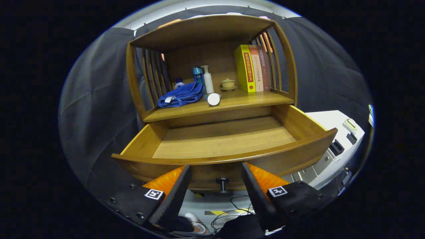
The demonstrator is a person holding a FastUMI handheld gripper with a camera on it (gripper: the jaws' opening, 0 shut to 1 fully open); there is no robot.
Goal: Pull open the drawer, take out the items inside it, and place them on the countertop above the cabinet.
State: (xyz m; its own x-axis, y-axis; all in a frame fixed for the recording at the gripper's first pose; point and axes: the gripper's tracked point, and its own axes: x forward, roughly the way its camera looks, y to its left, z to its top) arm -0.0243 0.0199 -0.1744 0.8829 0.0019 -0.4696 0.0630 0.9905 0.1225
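Tool (215, 172) fingers stand spread apart with nothing between them but the drawer's small dark knob (222, 183), which neither touches. Just beyond, the wooden drawer (225, 146) is pulled out, its floor bare. On the worktop (252, 98) above lie a blue towel (182, 95) at left, standing books (253, 68) at right, and between them a white pump bottle (208, 79), a white tube (213, 99) on its side, and a lidded cup (228, 84).

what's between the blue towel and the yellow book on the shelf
In the gripper view: a blue bottle, a white pump bottle, a white tube and a lidded cup.
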